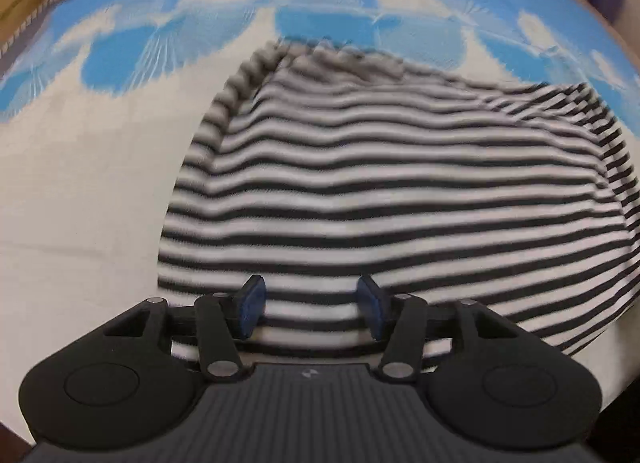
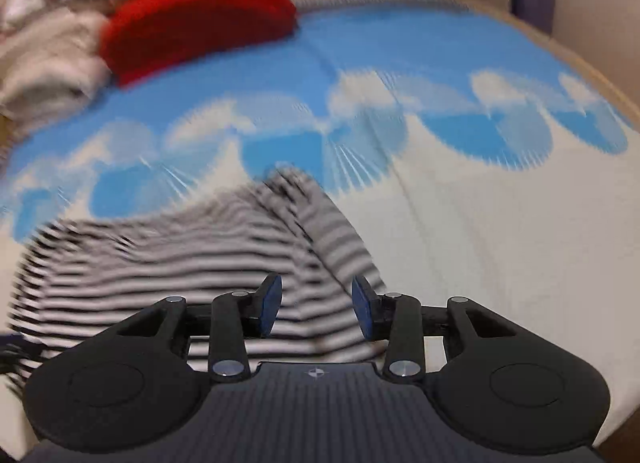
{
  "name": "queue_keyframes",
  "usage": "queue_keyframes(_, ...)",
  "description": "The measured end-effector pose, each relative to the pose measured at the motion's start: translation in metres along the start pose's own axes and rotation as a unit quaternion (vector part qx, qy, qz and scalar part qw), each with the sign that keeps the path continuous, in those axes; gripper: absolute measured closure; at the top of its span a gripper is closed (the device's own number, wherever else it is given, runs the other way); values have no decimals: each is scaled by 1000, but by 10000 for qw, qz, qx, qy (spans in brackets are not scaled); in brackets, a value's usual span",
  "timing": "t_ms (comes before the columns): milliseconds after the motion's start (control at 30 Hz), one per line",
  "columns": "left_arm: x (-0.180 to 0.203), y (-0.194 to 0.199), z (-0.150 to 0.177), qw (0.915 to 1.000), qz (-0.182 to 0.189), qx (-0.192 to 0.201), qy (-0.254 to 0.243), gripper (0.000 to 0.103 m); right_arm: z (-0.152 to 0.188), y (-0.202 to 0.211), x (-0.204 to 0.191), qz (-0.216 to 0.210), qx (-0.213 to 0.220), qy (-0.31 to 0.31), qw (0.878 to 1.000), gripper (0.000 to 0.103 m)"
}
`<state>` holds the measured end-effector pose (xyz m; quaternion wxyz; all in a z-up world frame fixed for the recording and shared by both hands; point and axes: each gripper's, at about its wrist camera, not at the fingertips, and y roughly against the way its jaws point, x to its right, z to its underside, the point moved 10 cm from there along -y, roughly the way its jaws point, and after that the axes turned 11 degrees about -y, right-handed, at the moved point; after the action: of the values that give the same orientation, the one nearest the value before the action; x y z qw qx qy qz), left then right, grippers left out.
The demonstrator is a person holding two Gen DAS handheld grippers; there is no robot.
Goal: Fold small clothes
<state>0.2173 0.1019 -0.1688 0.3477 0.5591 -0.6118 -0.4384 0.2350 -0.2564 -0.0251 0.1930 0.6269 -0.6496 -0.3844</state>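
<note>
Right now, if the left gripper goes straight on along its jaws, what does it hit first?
Most likely the striped shirt: the left gripper points down at it, jaws open, with nothing between. Depth is unclear.

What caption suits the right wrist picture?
Open right gripper above a striped garment on a blue-and-white cloud bedspread.

A bed spread with a blue-and-white cloud-print sheet (image 2: 460,223) carries a black-and-white striped garment (image 1: 400,191) lying rumpled at its near middle, a red cushion (image 2: 196,19) toward eleven o'clock, and pale heaped clothes (image 2: 44,59) at ten o'clock beside the cushion.
</note>
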Motion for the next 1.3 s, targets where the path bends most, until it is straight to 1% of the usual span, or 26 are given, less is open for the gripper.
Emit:
queue_keyframes(67, -2, 4, -2, 9998, 79, 159, 8, 44, -3, 9, -9, -177, 223, 134, 9995, 60)
queue_keyframes(133, -2, 14, -4, 9992, -49, 358, -195, 45, -6, 13, -13, -247, 420, 293, 9984, 60)
queue_keyframes(200, -5, 23, -5, 9977, -183, 546, -370, 45, -1, 11, -11, -190, 563, 483, 9971, 60)
queue_keyframes(267, -6, 32, -2, 9968, -166, 660, -417, 45, 6, 5, -7, 18, 442, 530, 9976, 60)
queue_keyframes(333, -9, 40, -2, 9958, -182, 802, -415, 45, 6, 5, -5, 45, 427, 359, 9984, 60)
queue_keyframes(367, -10, 45, -2, 9950, -197, 893, -406, 49, 4, 6, -4, -1, 455, 268, 9986, 60)
queue_keyframes(400, -12, 50, -2, 9942, -200, 980, -387, 59, 6, 8, -4, -23, 468, 226, 9986, 60)
queue_keyframes(433, -15, 53, -1, 9938, -205, 1032, -361, 65, 5, 10, -3, -26, 468, 203, 9987, 60)
queue_keyframes(467, -18, 57, 1, 9936, -206, 1062, -310, 76, 5, 12, -1, -27, 474, 162, 9987, 60)
queue_keyframes(500, -21, 61, 2, 9936, -165, 1095, -204, 83, 4, 15, 1, -46, 486, 98, 9988, 60)
queue_keyframes(567, -32, 69, 8, 9934, 107, 1129, 171, 90, 5, 18, 9, -82, 474, -73, 9988, 60)
queue_keyframes(667, -51, 77, 22, 9902, 398, 1016, 871, 90, 14, 17, 18, -124, 347, -131, 9992, 60)
queue_keyframes(700, -57, 77, 29, 9876, 510, 952, 1142, 90, 17, 18, 19, -132, 323, -79, 9994, 60)
queue_keyframes(767, -64, 70, 45, 9796, 790, 775, 1679, 90, 17, 22, 21, -187, 367, 81, 9991, 60)
queue_keyframes(800, -67, 64, 54, 9733, 955, 639, 1986, 88, 15, 25, 23, -196, 417, 168, 9988, 60)
queue_keyframes(833, -69, 59, 60, 9677, 1105, 503, 2211, 85, 15, 27, 26, -186, 443, 222, 9986, 60)
queue_keyframes(867, -71, 53, 67, 9613, 1258, 341, 2429, 76, 14, 29, 31, -161, 449, 236, 9986, 60)
queue_keyframes(900, -72, 45, 75, 9535, 1368, 97, 2685, 65, 13, 29, 36, -150, 435, 201, 9987, 60)
queue_keyframes(933, -75, 39, 82, 9484, 1353, -84, 2868, 63, 12, 29, 42, -150, 410, 117, 9990, 60)
queue_keyframes(967, -78, 34, 86, 9455, 1268, -200, 2994, 62, 11, 29, 45, -157, 391, 45, 9991, 60)
queue_keyframes(1033, -85, 24, 92, 9394, 1117, -381, 3218, 62, 8, 29, 53, -176, 373, -111, 9991, 60)
queue_keyframes(1100, -88, 15, 95, 9324, 1108, -501, 3404, 60, 6, 29, 59, -189, 369, -214, 9989, 60)
queue_keyframes(1167, -92, 9, 94, 9270, 1076, -493, 3560, 60, 5, 30, 62, -195, 371, -285, 9987, 60)
queue_keyframes(1300, -98, 5, 87, 9234, 1026, -438, 3672, 60, 6, 31, 64, -178, 379, -324, 9986, 60)
